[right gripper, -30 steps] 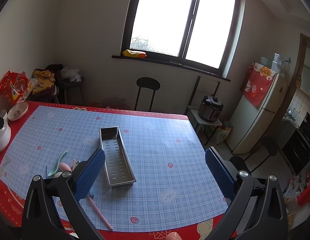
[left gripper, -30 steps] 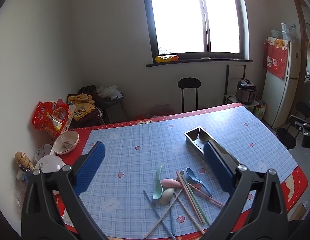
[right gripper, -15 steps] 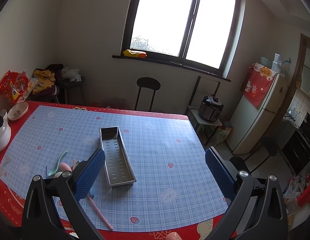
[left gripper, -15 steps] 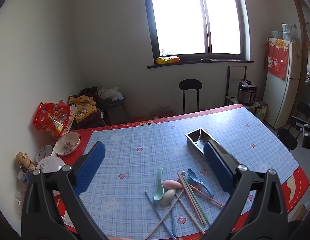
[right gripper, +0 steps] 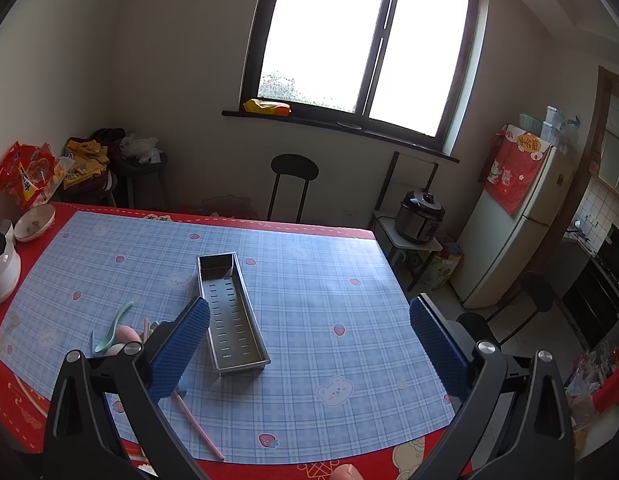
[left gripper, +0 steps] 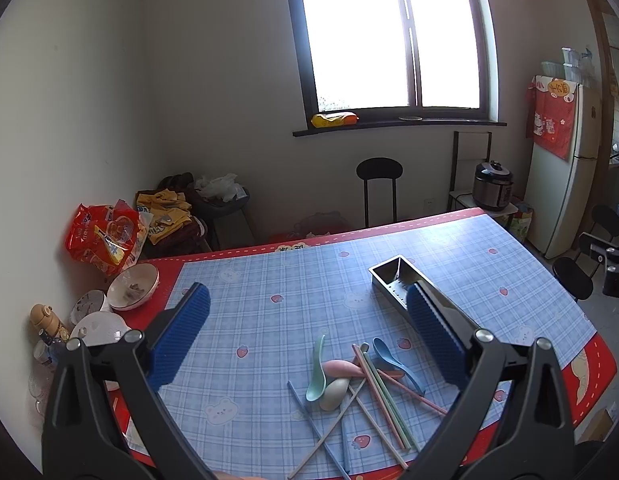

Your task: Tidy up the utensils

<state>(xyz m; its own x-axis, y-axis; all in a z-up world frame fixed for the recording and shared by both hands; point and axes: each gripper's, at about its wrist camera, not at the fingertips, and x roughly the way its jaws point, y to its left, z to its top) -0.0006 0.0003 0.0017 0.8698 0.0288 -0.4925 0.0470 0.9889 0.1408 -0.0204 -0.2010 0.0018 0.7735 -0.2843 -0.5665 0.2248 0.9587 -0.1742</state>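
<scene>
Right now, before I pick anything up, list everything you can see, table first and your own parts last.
Metal tray: 1, silver, perforated, nothing in it, mid-table.
Spoons: 4 in a pile, green, pink, beige, blue, left of the tray.
Chopsticks: several, pink, green, blue, beige, crossed through the spoons; count unclear.
Tablecloth: 1, blue plaid, red border.
Bowls: about 3, white, table's far-left edge.
Snack bag: 1, red, beside the bowls.
Stool: 1, black, under the window.
Rice cooker: 1, dark, on a side stand.
Fridge: 1, white, red cloth on top.
Left gripper: open, above the pile.
Right gripper: open, above the tray's near end.
</scene>
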